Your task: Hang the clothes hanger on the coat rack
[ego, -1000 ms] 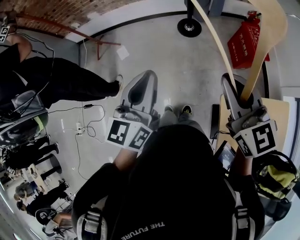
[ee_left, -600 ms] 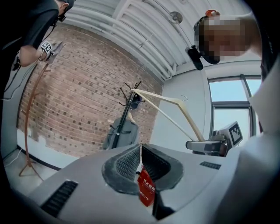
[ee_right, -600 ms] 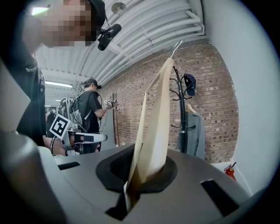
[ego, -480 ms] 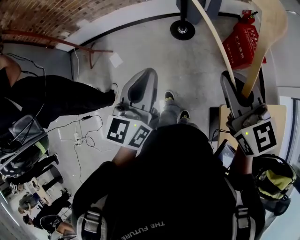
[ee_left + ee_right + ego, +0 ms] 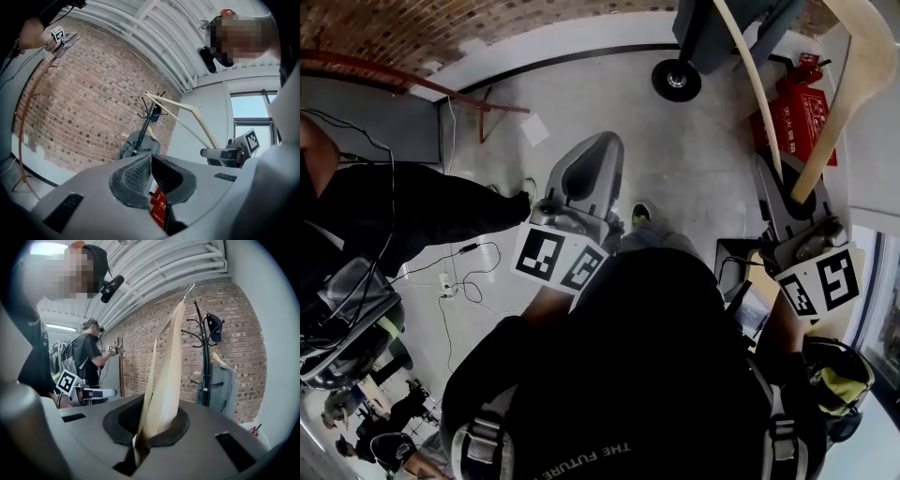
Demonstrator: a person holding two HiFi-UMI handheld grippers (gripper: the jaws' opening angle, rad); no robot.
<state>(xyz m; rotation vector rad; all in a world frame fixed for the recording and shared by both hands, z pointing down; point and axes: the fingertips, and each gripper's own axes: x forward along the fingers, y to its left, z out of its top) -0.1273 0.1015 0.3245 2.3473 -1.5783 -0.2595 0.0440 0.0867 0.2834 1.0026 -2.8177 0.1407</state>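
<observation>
Clothes hanger [image 5: 168, 373] within right gripper [image 5: 142, 434]

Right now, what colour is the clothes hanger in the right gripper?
Pale beige, like light wood. The clothes hanger shows best in the right gripper view.

Head view: overhead, facing steeply down at floor [image 5: 694, 141].
Gripper views: close behind own jaws, roughly level.
Gripper views share: coat rack [image 5: 149, 123], brick wall [image 5: 84, 103].
</observation>
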